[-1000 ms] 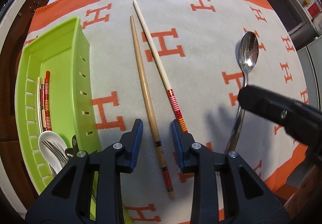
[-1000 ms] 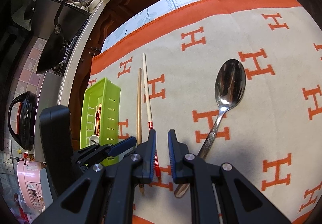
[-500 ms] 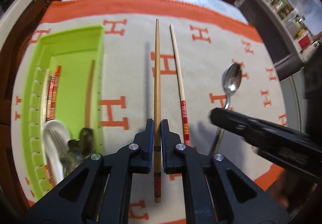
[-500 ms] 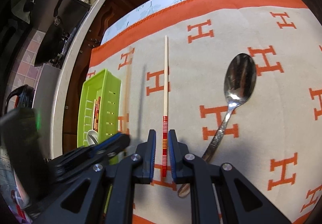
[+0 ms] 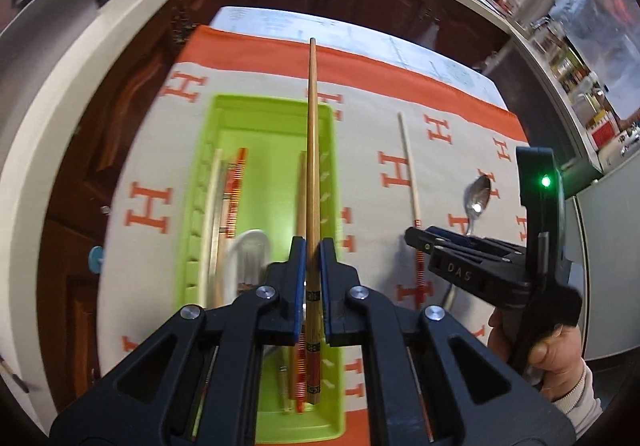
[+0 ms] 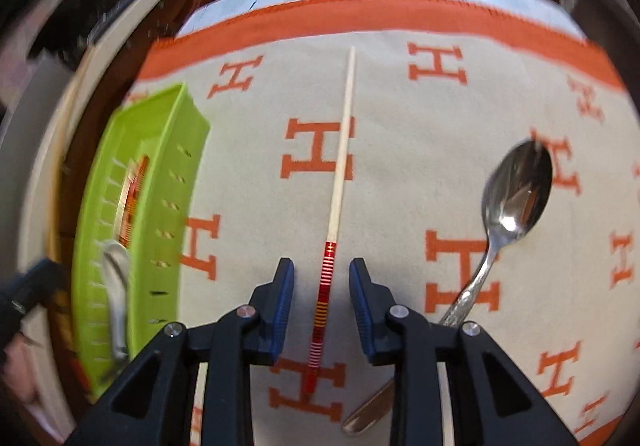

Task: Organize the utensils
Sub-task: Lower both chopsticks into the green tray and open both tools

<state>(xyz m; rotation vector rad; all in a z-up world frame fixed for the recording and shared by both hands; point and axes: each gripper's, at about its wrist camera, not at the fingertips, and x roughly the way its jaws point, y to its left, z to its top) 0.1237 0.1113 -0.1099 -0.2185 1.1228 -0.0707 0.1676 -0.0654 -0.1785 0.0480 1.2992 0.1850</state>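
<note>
You see a lime-green tray (image 5: 200, 181), a cream cloth (image 6: 400, 165) with orange H's, and a red-striped pale chopstick (image 6: 338, 181).

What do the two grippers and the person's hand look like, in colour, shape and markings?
Both are black plastic with triangular cut-outs, silver screws and blue ribbed pads on the fingers. The right gripper carries the letters DAS and an upright black part with a green light. The hand on it wears a pale sleeve. The left gripper looks alike.
</note>
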